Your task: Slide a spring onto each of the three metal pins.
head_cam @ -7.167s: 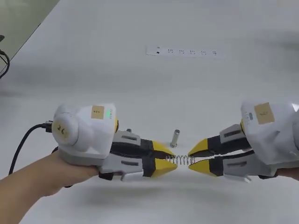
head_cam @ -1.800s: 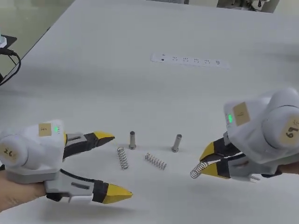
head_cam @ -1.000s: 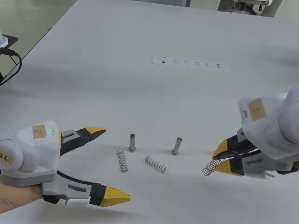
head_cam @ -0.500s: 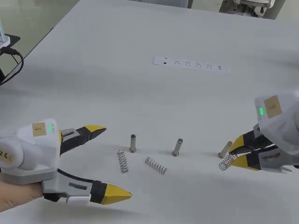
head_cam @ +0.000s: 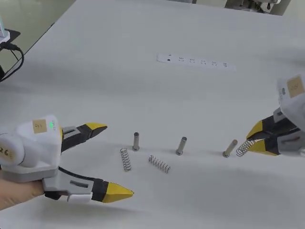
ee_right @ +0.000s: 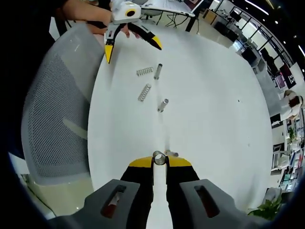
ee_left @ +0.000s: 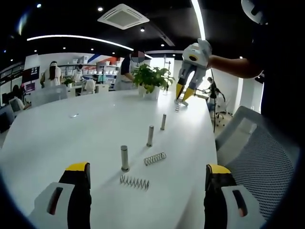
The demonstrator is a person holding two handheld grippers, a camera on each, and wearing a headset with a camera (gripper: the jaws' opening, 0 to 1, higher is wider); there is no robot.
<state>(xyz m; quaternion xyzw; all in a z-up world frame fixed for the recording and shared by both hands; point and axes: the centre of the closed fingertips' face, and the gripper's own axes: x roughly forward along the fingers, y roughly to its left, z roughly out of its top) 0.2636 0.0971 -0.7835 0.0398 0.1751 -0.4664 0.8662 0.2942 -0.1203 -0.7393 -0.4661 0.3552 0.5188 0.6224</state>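
We are working over a wide, matte white tabletop (head_cam: 143, 90). We are holding the left gripper (head_cam: 114, 160) low over it, yellow-tipped jaws spread wide with nothing between them. Just ahead of its tips the first loose spring (head_cam: 125, 159) is lying flat, and the second loose spring (head_cam: 159, 163) is lying a little further toward the right gripper (head_cam: 252, 140). The near pin (head_cam: 136, 141) is standing upright just past the first loose spring, and the middle pin (head_cam: 181, 145) is standing between the two grippers. The right gripper's jaws are pressing together on one end of a third spring (head_cam: 244, 147). That spring's free end is hanging just beside the top of the far pin (head_cam: 230, 148), right in front of the gripper's tips; we cannot tell whether they are touching. A white power strip (head_cam: 195, 62) is lying well beyond everything, and a dark cable (head_cam: 14, 50) is trailing off the edge on the left gripper's side. In the left gripper view an open office is stretching out behind the tabletop. There are strip lights and a ceiling vent (ee_left: 123, 15) overhead, a potted plant (ee_left: 152, 78) at the far end, people farther back, and a grey mesh chair (ee_left: 257, 157) beside the edge.
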